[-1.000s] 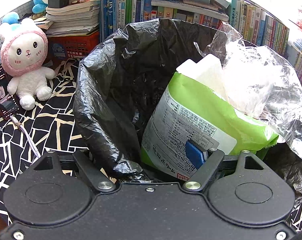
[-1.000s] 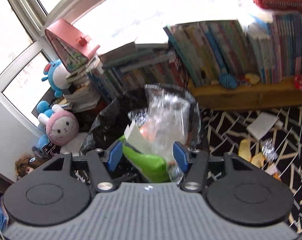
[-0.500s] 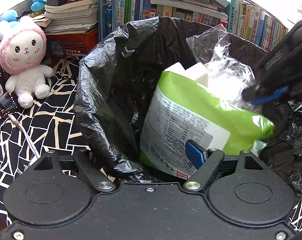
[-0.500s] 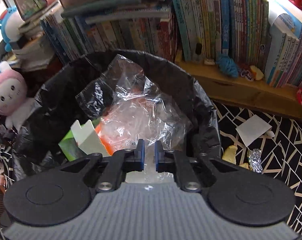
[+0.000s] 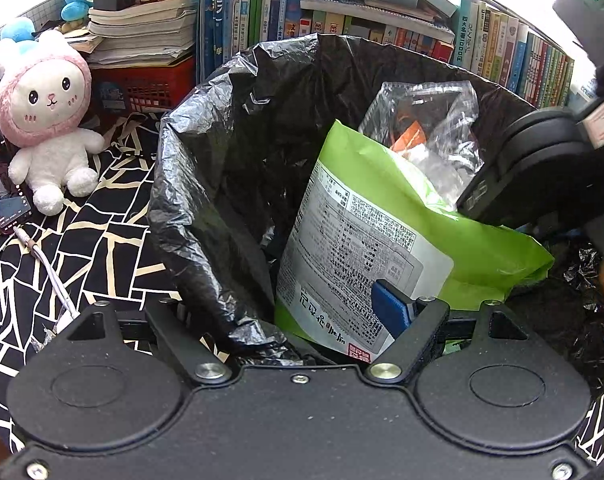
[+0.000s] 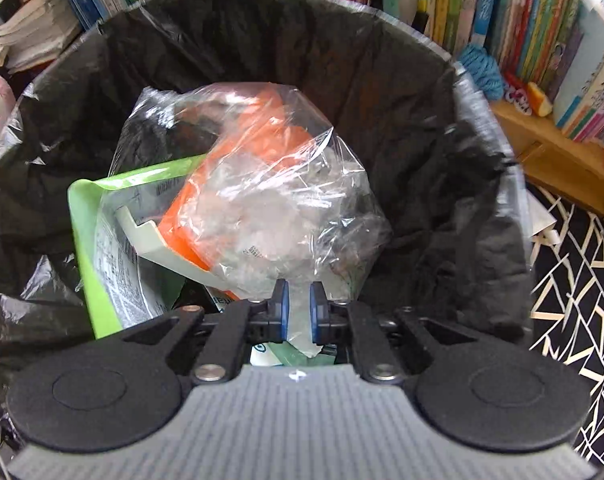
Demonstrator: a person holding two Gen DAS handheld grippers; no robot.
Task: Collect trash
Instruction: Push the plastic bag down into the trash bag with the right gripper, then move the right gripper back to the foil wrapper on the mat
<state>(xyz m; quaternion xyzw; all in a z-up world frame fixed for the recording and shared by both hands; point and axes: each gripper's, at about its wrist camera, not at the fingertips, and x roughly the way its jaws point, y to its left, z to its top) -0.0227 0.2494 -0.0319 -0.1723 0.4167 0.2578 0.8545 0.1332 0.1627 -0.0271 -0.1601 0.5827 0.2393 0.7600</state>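
A black trash bag point(image 5: 221, 160) point(image 6: 382, 60) stands open in front of me. Inside it leans a green packet point(image 5: 382, 184) point(image 6: 81, 220) next to a white card box point(image 6: 149, 240). On top lies a clear plastic bag point(image 6: 269, 200) point(image 5: 434, 120) with orange contents. My right gripper point(image 6: 299, 312) is shut on that bag's near end, down inside the trash bag's mouth; its black body point(image 5: 522, 168) shows at the right of the left wrist view. My left gripper point(image 5: 285, 312) is spread wide at the bag's near rim. The black film hides its left finger.
Bookshelves point(image 5: 342, 20) run behind the bag. A pink-hooded plush toy point(image 5: 45, 120), a red basket point(image 5: 141, 84), a phone point(image 5: 5, 196) and a cable point(image 5: 49, 272) lie left on the black-and-cream patterned cloth. Right are a wooden shelf point(image 6: 562, 168) and white paper point(image 6: 542, 220).
My right gripper closed on the clear plastic bag and went down with it into the trash bag. The left gripper has stayed at the rim.
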